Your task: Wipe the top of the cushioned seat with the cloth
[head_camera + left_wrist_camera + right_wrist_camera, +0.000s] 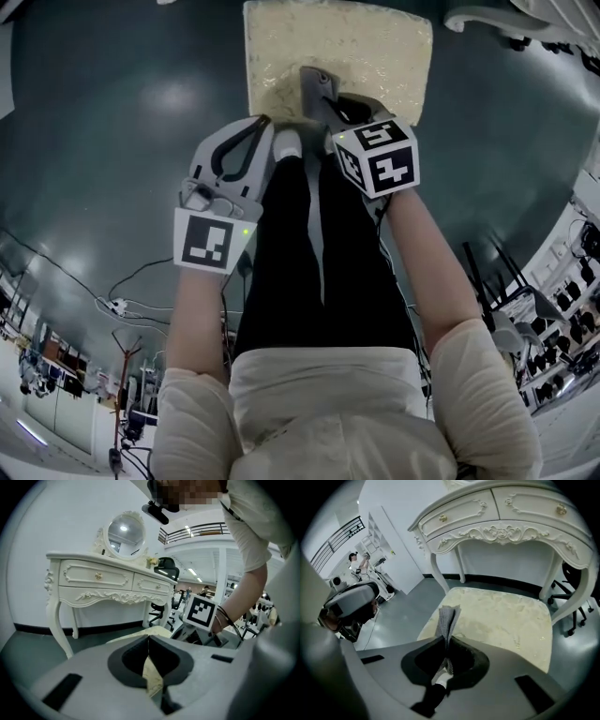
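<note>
The cushioned seat (375,52) is a cream, patterned square pad at the top of the head view; it also fills the middle of the right gripper view as the seat (501,620). My right gripper (317,82) hangs over the seat's near edge, shut on a grey cloth (447,616) that sticks up past the jaw tips above the cushion. My left gripper (263,126) is held beside it, just off the seat's near left corner, its jaws shut with nothing between them. Past its tips a sliver of the seat (152,679) shows.
A white carved dressing table (511,513) stands over the far side of the seat; its round mirror (123,531) sits on top. My legs and a white shoe (286,142) are right at the seat's near edge. Cables (122,305) lie on the grey floor at left, black chairs (511,300) at right.
</note>
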Available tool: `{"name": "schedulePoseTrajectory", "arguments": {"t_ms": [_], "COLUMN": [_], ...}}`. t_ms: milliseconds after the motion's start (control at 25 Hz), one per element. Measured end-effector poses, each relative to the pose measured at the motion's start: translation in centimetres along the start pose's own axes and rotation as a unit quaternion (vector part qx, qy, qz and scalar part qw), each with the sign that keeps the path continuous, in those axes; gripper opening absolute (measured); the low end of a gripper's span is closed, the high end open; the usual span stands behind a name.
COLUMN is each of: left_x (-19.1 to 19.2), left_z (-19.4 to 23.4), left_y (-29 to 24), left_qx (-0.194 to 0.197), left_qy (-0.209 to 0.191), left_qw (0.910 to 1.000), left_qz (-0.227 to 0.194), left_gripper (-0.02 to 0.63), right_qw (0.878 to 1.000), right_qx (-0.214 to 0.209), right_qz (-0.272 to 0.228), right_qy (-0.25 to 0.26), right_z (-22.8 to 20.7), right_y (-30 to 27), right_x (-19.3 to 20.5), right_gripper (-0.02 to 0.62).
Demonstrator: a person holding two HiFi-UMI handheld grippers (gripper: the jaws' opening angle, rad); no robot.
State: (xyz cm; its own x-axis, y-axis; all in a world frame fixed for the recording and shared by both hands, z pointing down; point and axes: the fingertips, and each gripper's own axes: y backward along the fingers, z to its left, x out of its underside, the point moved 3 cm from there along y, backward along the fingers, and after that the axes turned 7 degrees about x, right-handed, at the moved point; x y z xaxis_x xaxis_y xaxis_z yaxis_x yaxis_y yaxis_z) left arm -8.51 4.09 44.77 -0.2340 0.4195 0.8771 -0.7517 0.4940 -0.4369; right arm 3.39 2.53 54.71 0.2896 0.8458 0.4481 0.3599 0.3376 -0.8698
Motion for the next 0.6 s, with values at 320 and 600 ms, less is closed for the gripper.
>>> {"name": "schedulePoseTrajectory", "arguments": {"t_ms": [320,600], "left_x": [1.9,3.9], "left_z": [2.6,2.7], "left_y": [3.8,4.4], "left_qx": [-0.032,-0.048], "left_qy": [0.014,0.031], "left_qw": [0.9994,0.9984], "left_qz": [0.004,0.004], "left_gripper": [0.003,0.003], "right_qw": [0.999,0.999], "right_qx": [-0.031,-0.048], "right_qz": [0.019,0.024], "right_qy": [-0.006,0.004], "right_z": [5.2,7.0], "right_y": [-3.7,-6.6], "right_x": [0.5,0.7], "right_gripper": [0.026,0.026]}}
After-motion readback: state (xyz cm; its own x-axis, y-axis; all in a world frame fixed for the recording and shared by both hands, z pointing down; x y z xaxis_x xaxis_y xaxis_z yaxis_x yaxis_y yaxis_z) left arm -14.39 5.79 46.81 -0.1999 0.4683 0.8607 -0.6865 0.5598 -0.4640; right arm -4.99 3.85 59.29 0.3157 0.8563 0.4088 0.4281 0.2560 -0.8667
